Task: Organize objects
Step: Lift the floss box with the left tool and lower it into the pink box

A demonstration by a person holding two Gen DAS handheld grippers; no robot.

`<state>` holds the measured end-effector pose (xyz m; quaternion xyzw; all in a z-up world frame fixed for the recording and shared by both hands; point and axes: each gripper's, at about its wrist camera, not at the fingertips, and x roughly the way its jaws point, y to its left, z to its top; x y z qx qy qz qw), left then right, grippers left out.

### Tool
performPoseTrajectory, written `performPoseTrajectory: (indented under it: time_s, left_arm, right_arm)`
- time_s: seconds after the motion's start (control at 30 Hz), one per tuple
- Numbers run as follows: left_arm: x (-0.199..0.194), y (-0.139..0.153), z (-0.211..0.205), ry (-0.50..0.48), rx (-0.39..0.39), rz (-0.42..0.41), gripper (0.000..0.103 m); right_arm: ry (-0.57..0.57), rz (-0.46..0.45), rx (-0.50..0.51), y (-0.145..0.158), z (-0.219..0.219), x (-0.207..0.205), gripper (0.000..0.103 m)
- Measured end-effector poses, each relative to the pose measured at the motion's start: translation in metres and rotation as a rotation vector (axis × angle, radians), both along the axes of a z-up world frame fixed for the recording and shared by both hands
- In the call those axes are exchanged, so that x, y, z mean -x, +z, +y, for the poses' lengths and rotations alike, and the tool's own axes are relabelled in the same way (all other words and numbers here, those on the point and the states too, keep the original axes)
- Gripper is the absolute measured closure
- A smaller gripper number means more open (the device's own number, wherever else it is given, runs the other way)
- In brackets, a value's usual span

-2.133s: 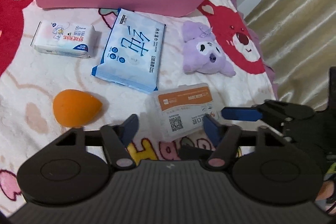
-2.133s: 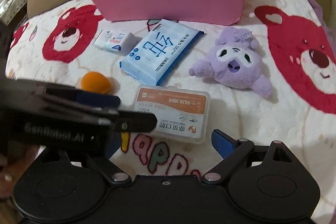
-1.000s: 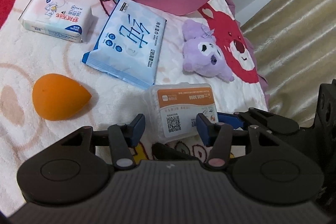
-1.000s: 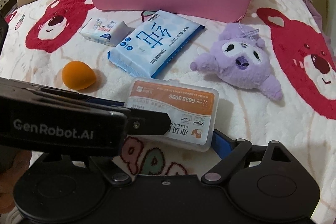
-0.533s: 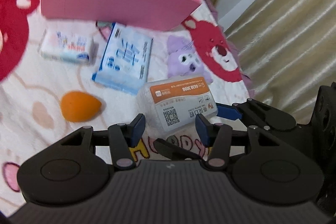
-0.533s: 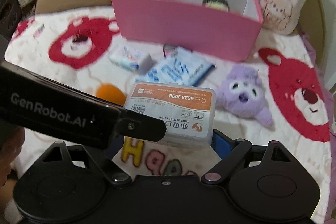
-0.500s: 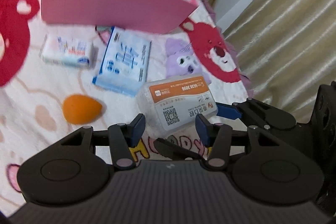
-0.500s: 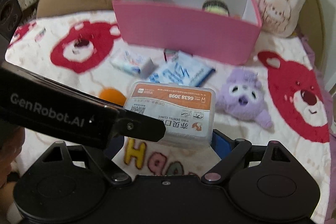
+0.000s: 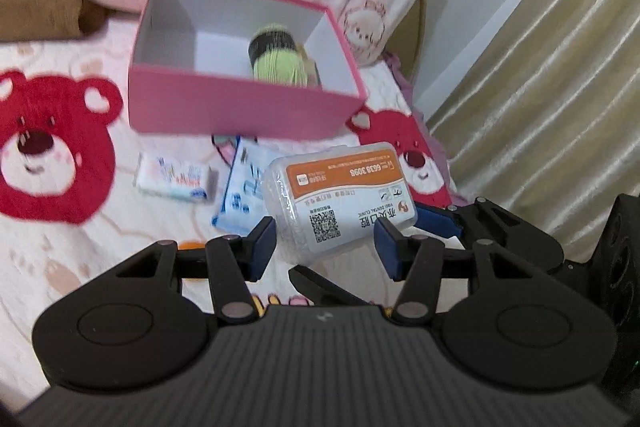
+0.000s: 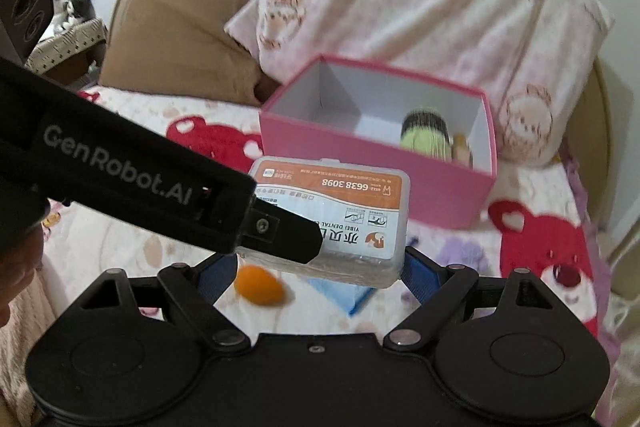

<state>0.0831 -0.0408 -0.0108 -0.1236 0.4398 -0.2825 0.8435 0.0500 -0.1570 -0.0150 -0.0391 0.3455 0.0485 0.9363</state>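
A clear plastic box with an orange and white label [image 9: 340, 195] [image 10: 340, 215] is held in the air between both grippers. My left gripper [image 9: 326, 243] is shut on its near end. My right gripper [image 10: 320, 271] is shut on it from the other side, its blue pads [image 10: 420, 277] against the box. The pink open box [image 9: 240, 107] [image 10: 380, 147] stands beyond on the bed, with a green and black round thing [image 9: 276, 59] inside at its right end.
On the bear-print blanket [image 9: 52, 155] lie a small white tissue pack [image 9: 176, 179], a blue wipes pack [image 9: 240, 203], an orange sponge [image 10: 258, 289] and a purple plush [image 10: 460, 251]. Pillows [image 10: 420, 7] lie behind the pink box. A curtain [image 9: 560, 107] hangs at right.
Both grippers have lifted the plastic box off the blanket and carried it up and forward toward the pink box, whose inside now shows.
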Motion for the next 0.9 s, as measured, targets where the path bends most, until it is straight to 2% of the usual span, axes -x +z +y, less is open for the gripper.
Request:
performPoseTrajectory:
  time_s: [0.13, 0.23, 0.33, 0.43, 0.57, 0.9]
  left_arm:
    - [-0.011, 0.021, -0.001, -0.009, -0.029, -0.042, 0.051]
    - [-0.019, 0.025, -0.001, -0.009, -0.051, -0.051, 0.053]
    - [-0.032, 0.021, 0.002, -0.007, -0.034, -0.003, 0.053]
    - [-0.048, 0.018, 0.006, 0.003, -0.003, -0.005, 0.053]
    - [-0.067, 0.016, 0.004, 0.030, -0.044, -0.032, 0.053]
    - [-0.127, 0.009, -0.006, 0.051, -0.070, -0.030, 0.053]
  right_arm:
    - [0.028, -0.025, 0.001, 0.017, -0.004, -0.014, 0.012]
    - [0.054, -0.031, -0.022, 0.026, -0.009, -0.028, 0.013]
    - [0.070, -0.053, -0.030, 0.031, -0.009, -0.035, 0.013]
    - [0.084, -0.067, -0.002, 0.033, -0.009, -0.049, 0.013]
    - [0.092, -0.051, -0.024, 0.029, -0.013, -0.071, 0.018]
    - [0.077, -0.053, -0.046, 0.021, -0.027, -0.124, 0.019]
